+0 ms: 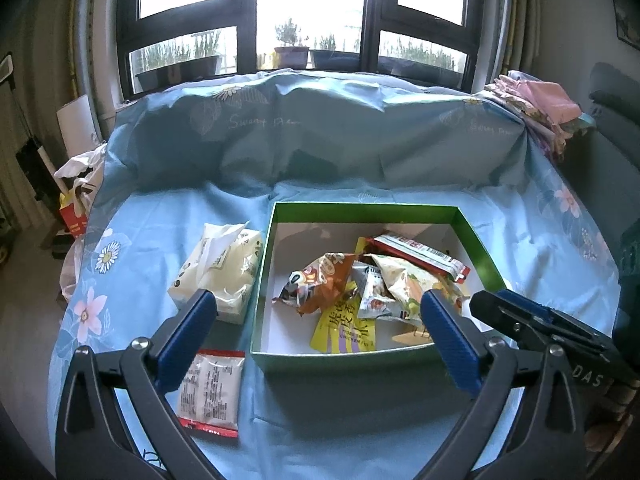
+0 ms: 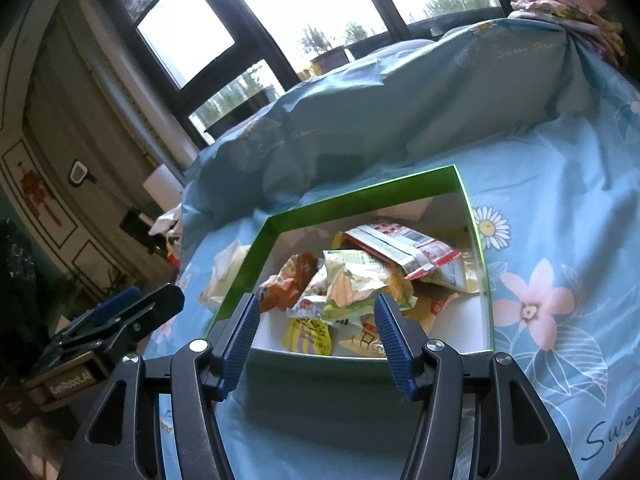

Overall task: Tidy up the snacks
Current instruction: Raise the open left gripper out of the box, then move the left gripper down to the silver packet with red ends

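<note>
Your green box (image 1: 478, 240) sat open on the blue floral cloth (image 1: 168, 216), a little right of centre in the left wrist view, with its white floor showing along the near and left sides. Inside it lay a loose heap of snack packets: an orange packet (image 1: 320, 280) at the left of the heap, a yellow sachet (image 1: 344, 328) flat against the near wall, a pale green-and-white bag (image 1: 404, 280) on top of the middle, and a red-and-white packet (image 1: 420, 254) tilted across the back. One more packet, white with red ends (image 1: 210, 390), lay flat on the cloth outside the box, just beside its near left corner. A cream tissue pack (image 1: 222, 270) stood next to the box's left wall, farther back.

You held your left gripper (image 1: 320, 332) spread wide and empty, its blue pads over the box's near left part, one fingertip in front of the tissue pack. Your right gripper (image 2: 316, 332) was likewise parted with nothing between its pads, poised above the near wall of the box and looking down into the heap.

Behind the cloth a dark-framed window (image 1: 312, 12) showed potted plants, and folded pink laundry (image 1: 540, 104) rested at the far right.
</note>
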`<action>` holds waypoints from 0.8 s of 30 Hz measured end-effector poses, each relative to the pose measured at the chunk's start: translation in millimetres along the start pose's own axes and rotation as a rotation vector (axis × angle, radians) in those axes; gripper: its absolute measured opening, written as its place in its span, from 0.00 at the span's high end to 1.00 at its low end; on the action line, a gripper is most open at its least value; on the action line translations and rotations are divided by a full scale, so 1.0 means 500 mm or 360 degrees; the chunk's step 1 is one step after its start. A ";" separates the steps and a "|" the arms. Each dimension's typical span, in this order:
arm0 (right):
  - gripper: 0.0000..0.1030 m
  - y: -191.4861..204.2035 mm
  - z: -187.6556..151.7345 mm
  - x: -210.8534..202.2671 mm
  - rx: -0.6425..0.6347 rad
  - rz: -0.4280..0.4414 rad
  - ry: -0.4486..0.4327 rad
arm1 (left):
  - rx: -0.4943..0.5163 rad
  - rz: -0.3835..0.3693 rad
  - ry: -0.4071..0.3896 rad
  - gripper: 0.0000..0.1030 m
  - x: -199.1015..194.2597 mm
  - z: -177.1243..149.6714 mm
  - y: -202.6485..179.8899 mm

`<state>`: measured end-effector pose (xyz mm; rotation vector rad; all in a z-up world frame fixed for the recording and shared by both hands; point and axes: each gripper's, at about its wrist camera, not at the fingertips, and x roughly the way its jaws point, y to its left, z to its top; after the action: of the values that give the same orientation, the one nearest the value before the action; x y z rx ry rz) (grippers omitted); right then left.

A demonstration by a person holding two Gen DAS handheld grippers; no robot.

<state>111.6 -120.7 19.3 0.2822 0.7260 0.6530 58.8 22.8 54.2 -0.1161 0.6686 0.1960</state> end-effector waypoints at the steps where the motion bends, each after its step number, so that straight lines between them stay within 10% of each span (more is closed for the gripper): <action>1: 0.42 -0.001 -0.001 0.003 -0.0001 0.0002 0.0008 | 0.0003 0.0004 0.0011 0.00 0.002 -0.002 0.000; 24: 0.42 0.062 -0.075 0.050 -0.0130 0.0071 0.0210 | -0.0129 0.0022 0.0184 0.00 0.009 -0.077 0.108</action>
<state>85.6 -80.2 -6.9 0.1818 0.8188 0.7472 27.1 69.4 19.0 -0.2017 0.7769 0.2308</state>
